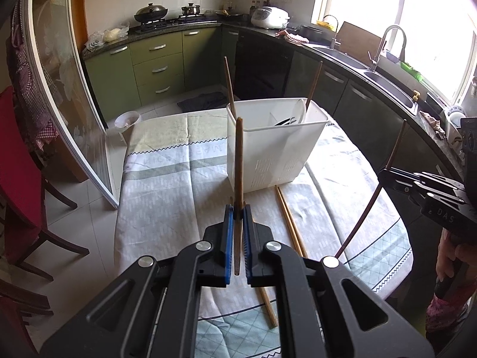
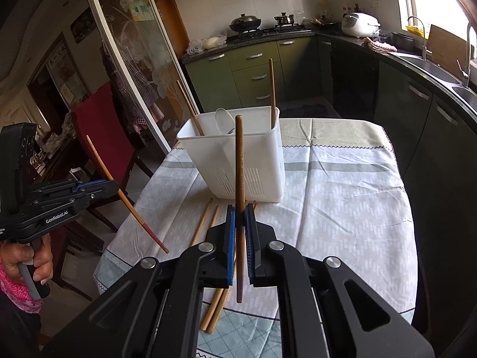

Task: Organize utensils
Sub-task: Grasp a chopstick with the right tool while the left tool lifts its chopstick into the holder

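Observation:
A white utensil holder (image 1: 274,146) (image 2: 235,161) stands on the table with two chopsticks (image 1: 229,85) and a white spoon (image 1: 299,110) in it. My left gripper (image 1: 238,211) is shut on a light brown chopstick (image 1: 238,161), held upright in front of the holder; it also shows in the right wrist view (image 2: 98,185). My right gripper (image 2: 240,213) is shut on a dark brown chopstick (image 2: 239,161), held upright; it shows at the right in the left wrist view (image 1: 387,173). Two light chopsticks (image 1: 286,217) (image 2: 208,220) lie on the table.
The table carries a patterned cloth (image 1: 167,185) (image 2: 342,197). A red chair (image 2: 104,137) stands at the table's left. Green cabinets (image 1: 155,65), a stove with pots (image 1: 150,12) and a sink counter (image 1: 384,77) line the kitchen behind.

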Available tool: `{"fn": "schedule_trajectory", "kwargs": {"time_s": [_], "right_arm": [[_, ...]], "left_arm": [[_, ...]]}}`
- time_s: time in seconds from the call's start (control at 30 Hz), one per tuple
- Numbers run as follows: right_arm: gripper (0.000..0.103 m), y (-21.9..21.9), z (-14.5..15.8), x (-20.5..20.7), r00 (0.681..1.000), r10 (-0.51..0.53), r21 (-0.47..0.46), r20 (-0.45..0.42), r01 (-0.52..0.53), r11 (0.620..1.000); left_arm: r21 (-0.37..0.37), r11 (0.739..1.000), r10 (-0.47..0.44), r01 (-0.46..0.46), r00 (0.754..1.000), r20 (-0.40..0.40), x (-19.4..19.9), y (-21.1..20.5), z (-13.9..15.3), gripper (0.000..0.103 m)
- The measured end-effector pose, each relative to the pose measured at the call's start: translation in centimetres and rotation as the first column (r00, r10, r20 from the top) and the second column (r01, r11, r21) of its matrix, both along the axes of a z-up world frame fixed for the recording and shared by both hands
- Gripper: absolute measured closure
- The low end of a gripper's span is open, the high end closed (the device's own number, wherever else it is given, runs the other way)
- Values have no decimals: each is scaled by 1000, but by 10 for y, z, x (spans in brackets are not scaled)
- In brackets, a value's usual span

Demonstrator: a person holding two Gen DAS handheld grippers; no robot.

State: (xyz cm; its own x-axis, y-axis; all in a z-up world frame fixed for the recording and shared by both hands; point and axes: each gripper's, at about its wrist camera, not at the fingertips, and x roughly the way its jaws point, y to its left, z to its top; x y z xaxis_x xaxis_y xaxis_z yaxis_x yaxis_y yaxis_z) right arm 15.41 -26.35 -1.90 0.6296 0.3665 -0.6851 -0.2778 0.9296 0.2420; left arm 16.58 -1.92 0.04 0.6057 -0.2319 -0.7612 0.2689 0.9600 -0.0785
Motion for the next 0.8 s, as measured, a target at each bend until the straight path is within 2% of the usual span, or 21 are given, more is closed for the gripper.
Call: {"fn": "schedule_trajectory", "kwargs": {"time_s": [0.2, 0.4, 0.53, 0.67, 0.8], "right_arm": [[96, -3, 32, 3, 998, -8, 14, 63, 7, 1000], [96, -7, 59, 6, 993, -17, 21, 116, 15, 1000], [96, -13, 69, 12, 991, -28, 23, 133, 25, 999], [96, -19, 81, 19, 986, -47, 36, 160, 42, 998], [96, -24, 95, 30, 980, -64, 57, 189, 54, 997]], "left_arm": [[-50, 998, -24, 27, 998, 51, 8, -6, 45, 97], [-82, 996, -2, 18, 981, 195, 26, -14, 108, 97], [-104, 995, 23, 6, 962, 273, 46, -22, 135, 97], [-85, 996, 41, -16, 952, 304, 72, -34, 134, 97], [-63, 998, 37, -23, 969, 242, 100, -45, 104, 97]]}}
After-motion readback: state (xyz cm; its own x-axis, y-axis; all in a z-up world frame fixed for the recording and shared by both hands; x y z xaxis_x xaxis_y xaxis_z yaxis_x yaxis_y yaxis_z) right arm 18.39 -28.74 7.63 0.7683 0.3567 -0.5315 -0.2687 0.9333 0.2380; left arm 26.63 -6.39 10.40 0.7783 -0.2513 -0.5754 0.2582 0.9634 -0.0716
